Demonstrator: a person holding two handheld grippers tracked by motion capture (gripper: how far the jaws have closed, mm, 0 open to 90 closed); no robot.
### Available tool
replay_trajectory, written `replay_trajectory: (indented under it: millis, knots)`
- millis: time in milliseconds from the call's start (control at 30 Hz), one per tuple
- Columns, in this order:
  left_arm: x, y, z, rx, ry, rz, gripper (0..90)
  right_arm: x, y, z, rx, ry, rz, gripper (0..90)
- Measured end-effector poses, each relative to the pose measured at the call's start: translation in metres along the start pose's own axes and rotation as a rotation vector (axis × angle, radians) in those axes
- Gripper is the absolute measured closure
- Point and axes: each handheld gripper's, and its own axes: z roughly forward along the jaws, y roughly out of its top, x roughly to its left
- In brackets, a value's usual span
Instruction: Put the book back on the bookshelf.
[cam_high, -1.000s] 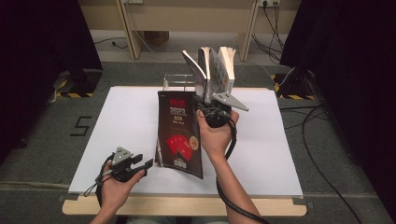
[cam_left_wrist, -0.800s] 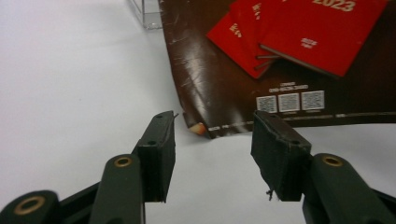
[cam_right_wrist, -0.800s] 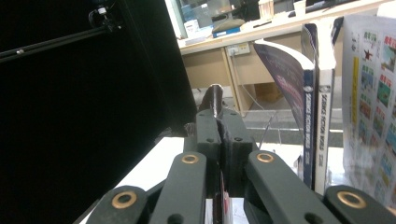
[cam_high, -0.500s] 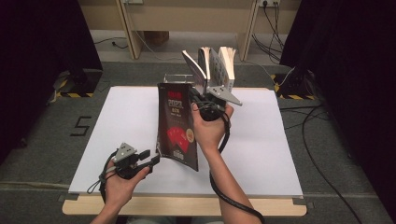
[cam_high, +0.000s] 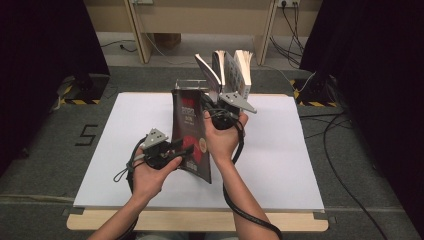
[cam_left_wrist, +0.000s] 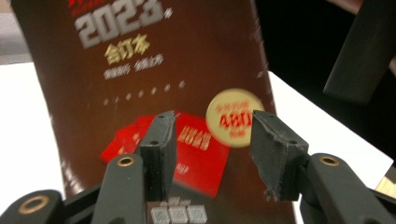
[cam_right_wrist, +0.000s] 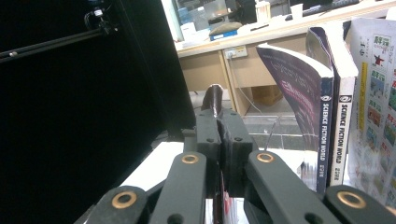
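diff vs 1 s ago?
The left gripper rose off the table toward the lower part of the dark book, its jaws just closing slightly but open, holding nothing. The book tilted and shifted a little toward the far books. The right gripper stays shut on it.

Magazine (cam_left_wrist: 154, 93) cover text blurred

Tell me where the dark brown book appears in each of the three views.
High view: dark brown book stands upright at the centre of the white table.
Left gripper view: its cover spreads across the picture behind the open tongs.
Right gripper view: its thin top edge rises above the shut tongs.
Shared landmark: the white table.
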Motion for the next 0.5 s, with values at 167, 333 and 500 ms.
replay_trajectory:
  millis: [167,333,500]
  knots:
    - [-0.003,0.011,0.008,0.002,0.004,-0.006,49.0,0.0,-0.001,0.001,0.004,-0.003,0.004,88.0]
    - [-0.008,0.026,0.019,-0.014,0.015,-0.004,46.3,-0.001,-0.003,0.002,0.004,-0.004,0.001,88.1]
    - [-0.012,0.033,0.025,-0.024,0.011,-0.01,46.2,-0.002,-0.003,0.001,0.008,-0.008,-0.001,88.1]
